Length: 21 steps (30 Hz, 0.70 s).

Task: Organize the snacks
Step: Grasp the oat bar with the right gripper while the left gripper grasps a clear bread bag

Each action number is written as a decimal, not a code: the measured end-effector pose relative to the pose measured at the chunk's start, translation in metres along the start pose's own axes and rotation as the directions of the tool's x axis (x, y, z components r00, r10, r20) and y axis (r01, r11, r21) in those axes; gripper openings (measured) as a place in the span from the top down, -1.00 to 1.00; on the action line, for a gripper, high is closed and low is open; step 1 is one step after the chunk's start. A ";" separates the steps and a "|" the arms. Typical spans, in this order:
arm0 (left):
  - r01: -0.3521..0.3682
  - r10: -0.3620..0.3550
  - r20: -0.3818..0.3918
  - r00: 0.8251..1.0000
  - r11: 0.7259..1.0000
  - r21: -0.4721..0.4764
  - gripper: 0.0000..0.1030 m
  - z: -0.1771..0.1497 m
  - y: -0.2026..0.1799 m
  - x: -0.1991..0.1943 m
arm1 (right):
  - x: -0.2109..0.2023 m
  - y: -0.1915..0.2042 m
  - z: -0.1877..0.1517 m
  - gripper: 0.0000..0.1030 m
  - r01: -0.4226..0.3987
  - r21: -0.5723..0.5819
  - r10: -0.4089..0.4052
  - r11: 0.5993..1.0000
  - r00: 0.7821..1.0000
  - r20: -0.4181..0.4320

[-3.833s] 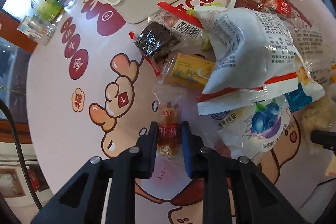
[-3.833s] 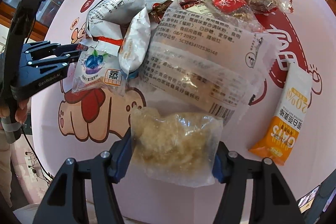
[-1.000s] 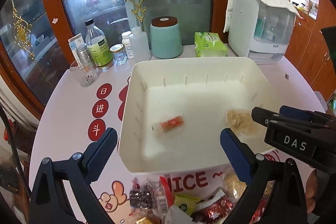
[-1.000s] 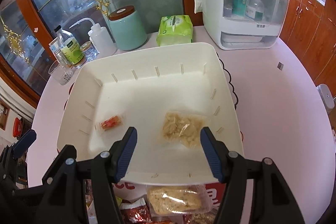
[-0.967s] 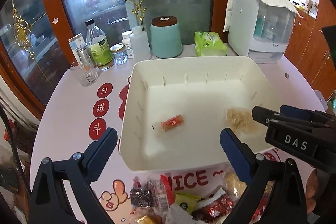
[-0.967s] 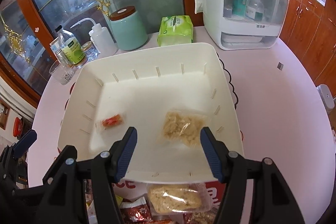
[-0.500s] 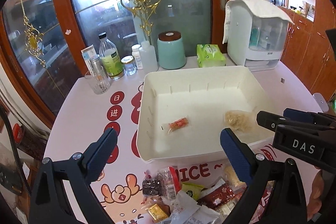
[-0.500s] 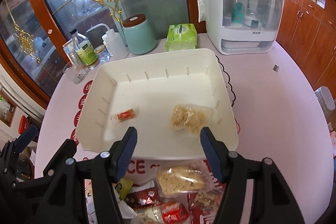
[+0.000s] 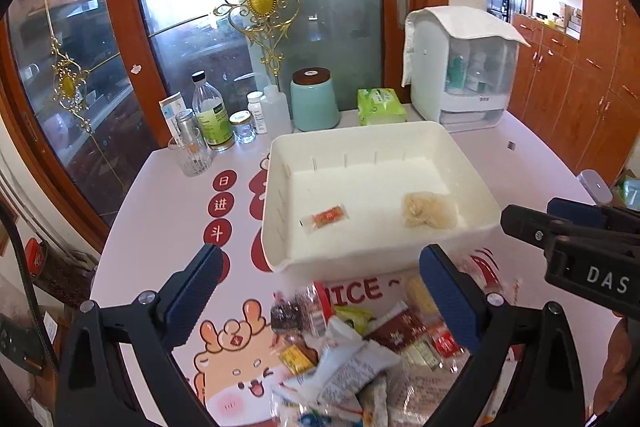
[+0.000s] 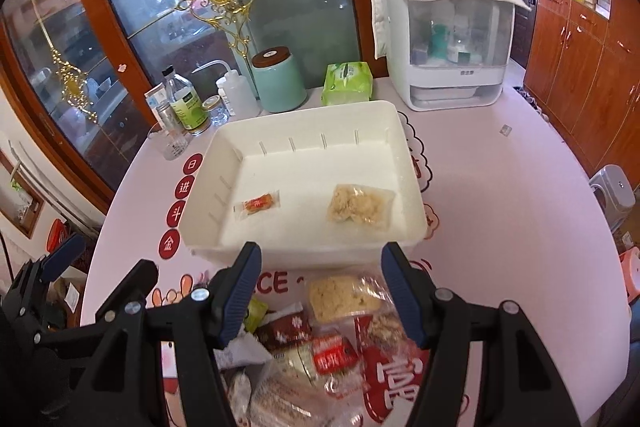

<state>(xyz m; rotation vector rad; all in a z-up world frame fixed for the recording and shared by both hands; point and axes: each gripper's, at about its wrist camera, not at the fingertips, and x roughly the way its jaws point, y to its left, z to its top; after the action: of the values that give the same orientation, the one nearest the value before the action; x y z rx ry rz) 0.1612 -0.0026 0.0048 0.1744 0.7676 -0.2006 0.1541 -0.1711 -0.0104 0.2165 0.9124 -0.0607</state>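
A white plastic bin (image 9: 280, 227) (image 10: 408, 163) stands on the pink table. In it lie a small red-orange candy packet (image 9: 325, 217) (image 10: 257, 205) and a clear bag of pale crumbly snack (image 9: 427, 210) (image 10: 360, 209). A pile of mixed snack packets (image 9: 352, 351) (image 10: 320, 339) lies on the table in front of the bin. My left gripper (image 9: 320, 291) is open and empty, held above the pile. My right gripper (image 10: 320, 287) is open and empty, above the pile near the bin's front wall; it also shows at the right of the left wrist view (image 9: 568, 235).
Behind the bin stand a teal jar (image 9: 314, 99) (image 10: 278, 79), a green tissue pack (image 9: 380, 107) (image 10: 347, 83), bottles and a glass (image 9: 192, 157), and a white covered dispenser (image 9: 460, 71) (image 10: 448, 47). Glass cabinet doors are behind the table.
Both grippers have pulled back and up from the bin, so more of the snack pile shows below. The candy packet and the crumbly bag stay in the bin.
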 end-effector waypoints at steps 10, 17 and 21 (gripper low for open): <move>0.097 -0.097 -0.050 0.994 0.995 0.004 -0.90 -0.038 -0.001 -0.014 | -0.034 -0.023 -0.054 -0.23 0.015 0.001 -0.015 1.000 1.000 -0.024; 0.237 -0.217 -0.139 0.966 0.960 0.147 -0.90 -0.076 -0.028 -0.001 | -0.029 -0.053 -0.108 -0.23 0.075 -0.008 -0.075 0.997 0.987 -0.139; 0.327 -0.270 -0.199 0.942 0.871 0.367 -0.90 -0.107 -0.065 0.005 | -0.014 -0.071 -0.139 -0.23 0.081 0.040 -0.069 0.996 0.970 -0.235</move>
<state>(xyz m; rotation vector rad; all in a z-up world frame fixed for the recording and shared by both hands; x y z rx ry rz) 0.0775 -0.0417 -0.0801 0.4589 0.8887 -0.6492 0.0276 -0.2115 -0.0931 0.2384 1.1546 -0.1301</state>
